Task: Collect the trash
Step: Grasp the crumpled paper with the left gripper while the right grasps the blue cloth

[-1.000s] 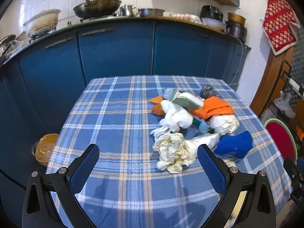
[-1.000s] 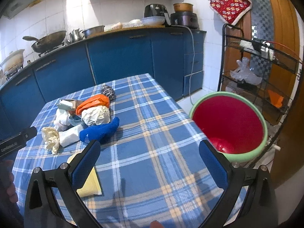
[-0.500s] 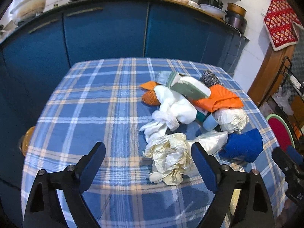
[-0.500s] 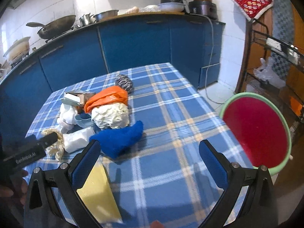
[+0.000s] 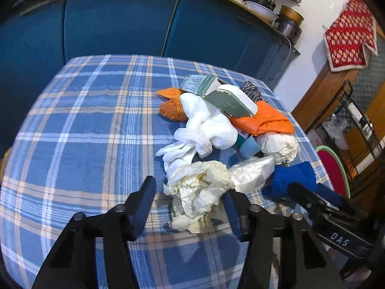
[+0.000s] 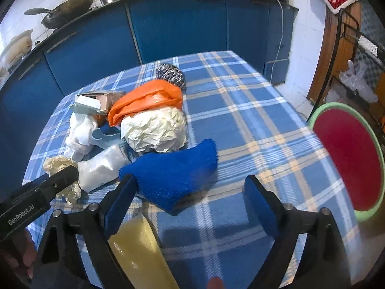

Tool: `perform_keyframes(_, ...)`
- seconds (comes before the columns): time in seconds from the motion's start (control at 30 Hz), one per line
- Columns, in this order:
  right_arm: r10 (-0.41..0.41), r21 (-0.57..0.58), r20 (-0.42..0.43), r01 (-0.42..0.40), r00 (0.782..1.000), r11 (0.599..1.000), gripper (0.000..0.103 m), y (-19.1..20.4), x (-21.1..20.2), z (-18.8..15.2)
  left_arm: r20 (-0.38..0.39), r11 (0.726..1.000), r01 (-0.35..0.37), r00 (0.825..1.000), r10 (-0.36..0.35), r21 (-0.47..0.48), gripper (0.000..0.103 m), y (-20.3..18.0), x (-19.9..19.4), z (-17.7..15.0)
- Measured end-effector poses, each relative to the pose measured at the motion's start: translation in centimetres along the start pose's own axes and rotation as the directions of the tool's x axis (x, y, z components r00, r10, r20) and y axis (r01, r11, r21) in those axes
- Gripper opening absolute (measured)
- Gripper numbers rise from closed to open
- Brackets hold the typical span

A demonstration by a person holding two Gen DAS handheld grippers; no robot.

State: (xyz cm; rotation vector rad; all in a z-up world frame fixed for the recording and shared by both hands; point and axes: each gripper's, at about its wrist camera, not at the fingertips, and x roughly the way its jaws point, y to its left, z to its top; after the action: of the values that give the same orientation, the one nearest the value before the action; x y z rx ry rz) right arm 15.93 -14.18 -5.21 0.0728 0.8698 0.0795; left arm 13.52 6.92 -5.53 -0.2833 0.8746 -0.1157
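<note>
A pile of trash lies on the blue plaid tablecloth (image 5: pixel 84 144). In the left wrist view a crumpled cream paper (image 5: pixel 199 192) sits at the pile's near edge. My left gripper (image 5: pixel 190 202) straddles it with its jaws closing, and a gap still shows on the left side. A blue knitted cloth (image 6: pixel 173 173) lies at the front of the pile in the right wrist view. My right gripper (image 6: pixel 192 200) hovers wide around its near end, jaws starting to close, pads clear of it. The right gripper's black body (image 5: pixel 332 219) shows low right in the left wrist view.
The pile also holds an orange bag (image 6: pixel 146 98), a white paper ball (image 6: pixel 156 130), a steel scourer (image 6: pixel 170 74), a carton (image 5: pixel 228 98), white gloves (image 5: pixel 204 130) and a clear bag (image 6: pixel 101 168). A yellow sheet (image 6: pixel 139 248) lies near. A red tub (image 6: pixel 349 159) stands beside the table's right edge.
Both grippers have come forward and down toward the pile. The left jaws have narrowed a lot around the cream paper. The right jaws have narrowed slightly over the blue cloth.
</note>
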Motion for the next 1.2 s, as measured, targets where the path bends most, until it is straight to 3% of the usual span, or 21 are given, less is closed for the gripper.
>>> perform_keyframes(0.07, 0.014, 0.004, -0.009, -0.014, 1.0, 1.0, 0.086, 0.1, 0.4, -0.1, -0.012, 1.0, 0.011, 1.0, -0.011, -0.009, 0.042, 0.2, 0.4, -0.1)
perform_keyframes(0.23, 0.072, 0.0, -0.036, -0.072, 0.997, 0.997, 0.051, 0.3, 0.6, -0.3, 0.005, 1.0, 0.011, 1.0, -0.011, 0.003, 0.033, -0.2, 0.0, -0.2)
perform_keyframes(0.43, 0.123, -0.01, -0.04, -0.123, 0.992, 0.992, 0.019, 0.3, -0.1, -0.6, 0.055, 1.0, -0.021, 0.998, 0.021, -0.008, 0.032, -0.3, -1.9, -0.1)
perform_keyframes(0.63, 0.144, -0.037, 0.021, -0.143, 0.989, 0.989, 0.009, -0.3, -2.8, -0.9, 0.093, 1.0, -0.03, 0.995, 0.03, 0.001, 0.032, -1.6, -4.0, -0.2)
perform_keyframes(0.87, 0.163, -0.036, 0.1, -0.16, 0.981, 0.986, 0.007, -2.0, -6.7, -0.9, 0.113, 0.999, -0.008, 0.994, 0.002, 0.046, 0.032, -4.5, -5.5, -0.1)
perform_keyframes(1.2, 0.117, 0.044, 0.166, -0.125, 0.979, 0.991, 0.007, -7.2, -10.0, -0.9, 0.083, 0.987, 0.076, 0.993, -0.088, 0.139, 0.032, -10.1, -5.9, 0.2)
